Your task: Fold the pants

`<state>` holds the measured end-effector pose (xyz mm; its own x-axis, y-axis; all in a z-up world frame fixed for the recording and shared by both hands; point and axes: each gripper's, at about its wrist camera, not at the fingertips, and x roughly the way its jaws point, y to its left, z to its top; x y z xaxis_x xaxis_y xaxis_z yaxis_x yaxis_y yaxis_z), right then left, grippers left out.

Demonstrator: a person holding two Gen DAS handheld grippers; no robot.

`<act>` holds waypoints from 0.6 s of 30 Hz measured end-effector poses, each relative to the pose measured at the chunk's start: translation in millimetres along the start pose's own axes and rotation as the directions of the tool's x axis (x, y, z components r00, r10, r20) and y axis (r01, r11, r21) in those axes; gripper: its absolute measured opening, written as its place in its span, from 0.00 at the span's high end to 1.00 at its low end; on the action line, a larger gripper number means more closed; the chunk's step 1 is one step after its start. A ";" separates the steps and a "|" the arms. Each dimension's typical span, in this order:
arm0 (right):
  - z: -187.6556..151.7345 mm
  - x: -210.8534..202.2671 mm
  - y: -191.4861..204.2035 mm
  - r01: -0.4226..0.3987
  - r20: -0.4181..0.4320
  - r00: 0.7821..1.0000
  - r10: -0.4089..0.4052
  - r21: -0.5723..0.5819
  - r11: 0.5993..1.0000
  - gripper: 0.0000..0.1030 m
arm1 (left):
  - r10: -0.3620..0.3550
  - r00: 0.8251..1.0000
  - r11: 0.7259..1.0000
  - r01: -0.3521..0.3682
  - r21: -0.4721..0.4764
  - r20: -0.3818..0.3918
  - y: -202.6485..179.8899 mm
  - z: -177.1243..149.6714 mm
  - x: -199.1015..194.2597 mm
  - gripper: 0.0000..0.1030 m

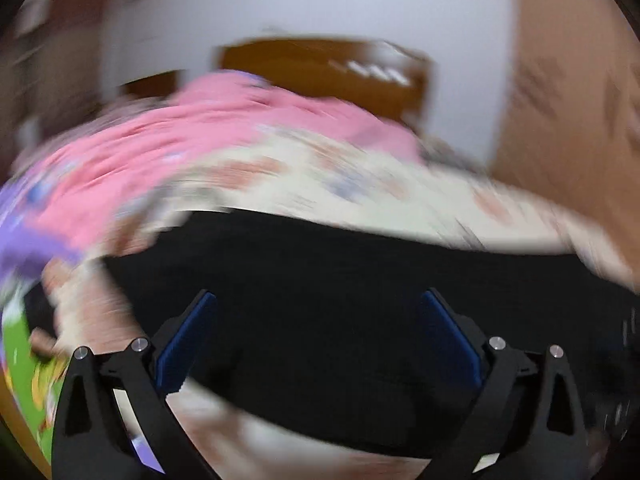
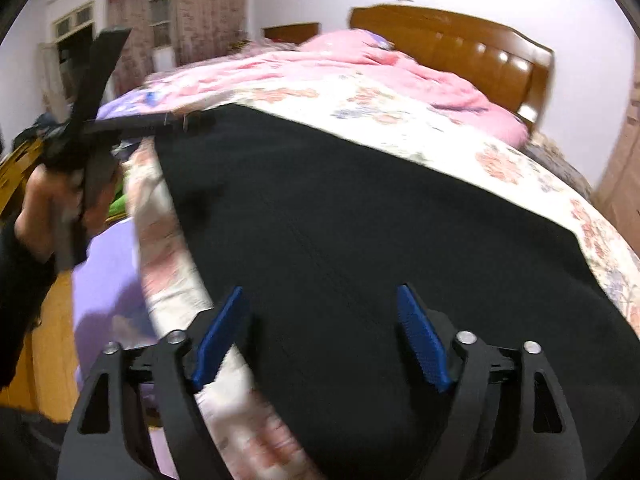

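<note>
Black pants point(image 2: 360, 220) spread flat, lengthwise along the floral bedspread's near edge.

Heavy motion blur, fisheye warp, dim

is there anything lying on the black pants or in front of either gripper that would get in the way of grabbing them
Nothing visible does. The black pants lie spread on the floral quilt with nothing on top. The right gripper is open right over the fabric; the left gripper, also open, faces bare black cloth, though its view is blurred.

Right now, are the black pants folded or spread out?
Spread out: the black pants lie flat across the floral bedsheet, no fold visible. Whether they are already doubled, cannot tell.
</note>
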<state>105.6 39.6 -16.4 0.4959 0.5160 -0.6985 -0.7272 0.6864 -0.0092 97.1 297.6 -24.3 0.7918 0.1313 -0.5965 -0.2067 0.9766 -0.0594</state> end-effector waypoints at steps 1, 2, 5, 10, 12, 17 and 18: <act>7.1 2.7 -6.8 0.005 0.002 1.000 -0.005 0.014 1.000 0.23 | -0.017 0.999 0.998 0.019 0.063 -0.031 -22.5 5.0 14.4 0.02; 14.3 5.5 -14.6 0.014 0.007 1.000 -0.014 0.026 1.000 0.22 | -0.029 0.998 0.996 0.033 0.087 -0.052 -34.4 10.0 25.1 0.02; 38.8 20.0 -42.3 0.064 0.017 0.998 -0.065 0.051 0.997 0.22 | -0.084 0.988 0.995 0.091 0.050 -0.127 -49.6 32.0 61.6 0.02; 71.7 84.2 -87.5 0.087 -0.094 0.993 -0.078 0.096 0.992 0.22 | -0.015 0.974 0.999 0.023 0.031 -0.228 -54.8 49.4 131.7 0.02; 73.8 112.3 -101.9 0.130 -0.142 0.983 -0.119 0.070 0.989 0.16 | -0.046 0.956 0.999 0.044 -0.013 -0.291 -45.2 46.9 151.7 0.01; 75.5 106.3 -140.2 0.114 -0.115 0.990 -0.082 0.301 0.947 0.12 | -0.070 0.955 0.996 0.053 -0.066 -0.287 -31.3 44.7 156.9 0.01; 75.7 103.6 -138.0 0.103 -0.096 0.993 -0.075 0.331 0.938 0.12 | -0.058 0.958 0.997 0.043 -0.058 -0.282 -32.9 44.0 156.8 0.01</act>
<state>293.3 37.2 -33.3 0.5007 0.4117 -0.7615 -0.4738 0.8665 0.1569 253.3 293.5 -80.7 0.6078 0.0209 -0.7938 -0.2049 0.9699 -0.1313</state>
